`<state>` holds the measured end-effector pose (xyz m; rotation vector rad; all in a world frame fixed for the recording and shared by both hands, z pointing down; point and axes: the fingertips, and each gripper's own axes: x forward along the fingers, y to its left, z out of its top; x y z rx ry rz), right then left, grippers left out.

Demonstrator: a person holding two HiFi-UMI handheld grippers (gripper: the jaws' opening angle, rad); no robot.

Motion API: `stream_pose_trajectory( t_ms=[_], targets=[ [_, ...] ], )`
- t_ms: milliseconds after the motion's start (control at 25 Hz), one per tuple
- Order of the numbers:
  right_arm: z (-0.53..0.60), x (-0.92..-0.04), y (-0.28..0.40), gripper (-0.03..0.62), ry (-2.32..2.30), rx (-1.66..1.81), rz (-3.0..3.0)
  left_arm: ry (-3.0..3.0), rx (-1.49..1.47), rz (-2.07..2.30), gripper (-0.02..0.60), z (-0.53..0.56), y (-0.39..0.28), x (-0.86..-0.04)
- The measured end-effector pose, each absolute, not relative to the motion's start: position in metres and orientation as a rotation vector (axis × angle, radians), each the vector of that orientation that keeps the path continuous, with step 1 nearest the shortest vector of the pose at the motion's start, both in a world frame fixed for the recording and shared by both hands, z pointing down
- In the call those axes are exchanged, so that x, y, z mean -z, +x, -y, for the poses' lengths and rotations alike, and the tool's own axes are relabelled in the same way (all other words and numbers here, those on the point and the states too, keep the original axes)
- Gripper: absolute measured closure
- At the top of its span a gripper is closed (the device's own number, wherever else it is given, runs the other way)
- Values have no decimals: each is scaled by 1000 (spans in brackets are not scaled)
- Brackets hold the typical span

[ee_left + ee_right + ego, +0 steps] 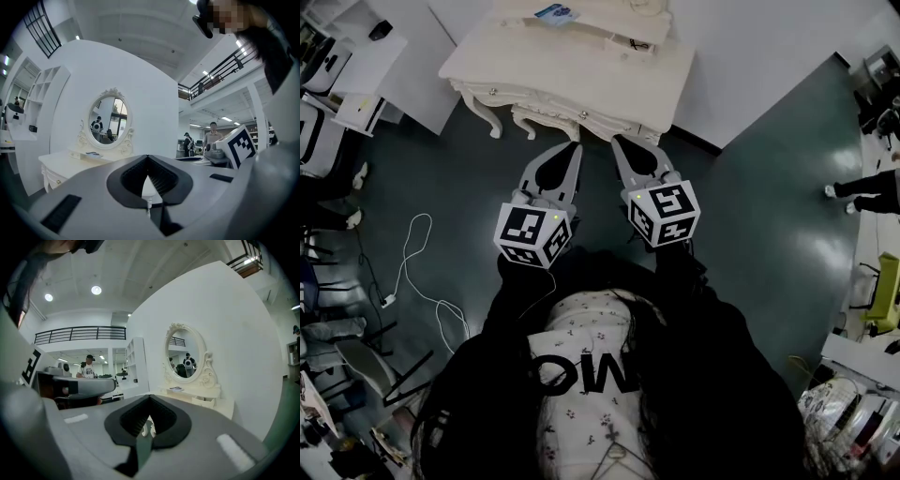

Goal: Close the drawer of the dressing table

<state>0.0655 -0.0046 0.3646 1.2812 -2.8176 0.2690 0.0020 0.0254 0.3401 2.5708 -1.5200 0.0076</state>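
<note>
The cream dressing table (pixel 581 80) stands against a white wall, just ahead of both grippers. Its oval mirror (pixel 108 117) (pixel 185 357) rises above a low shelf. A small drawer (pixel 207 402) (pixel 630 43) juts out from that shelf at the table's right end. My left gripper (pixel 574 147) (pixel 148 158) and right gripper (pixel 619 141) (pixel 150 397) are held side by side, pointing at the table's front edge without touching it. Both are shut, tips together, with nothing between the pads.
A white cable (pixel 412 272) loops across the dark floor at the left, near chairs and white desks (pixel 356 66). A person's legs (pixel 862 192) show at the right edge. More people stand far off in the hall (pixel 213 133).
</note>
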Motion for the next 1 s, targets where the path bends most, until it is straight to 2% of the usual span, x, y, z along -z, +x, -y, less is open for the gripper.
stream_pose_trajectory(
  t_ms=[480, 1000],
  targets=[
    [26, -381, 39, 586, 1187, -334, 2838, 2454, -33, 1636, 581, -14, -38, -355],
    [145, -398, 28, 586, 1356, -410, 2735, 2516, -95, 1481, 581, 111, -59, -369]
  ],
)
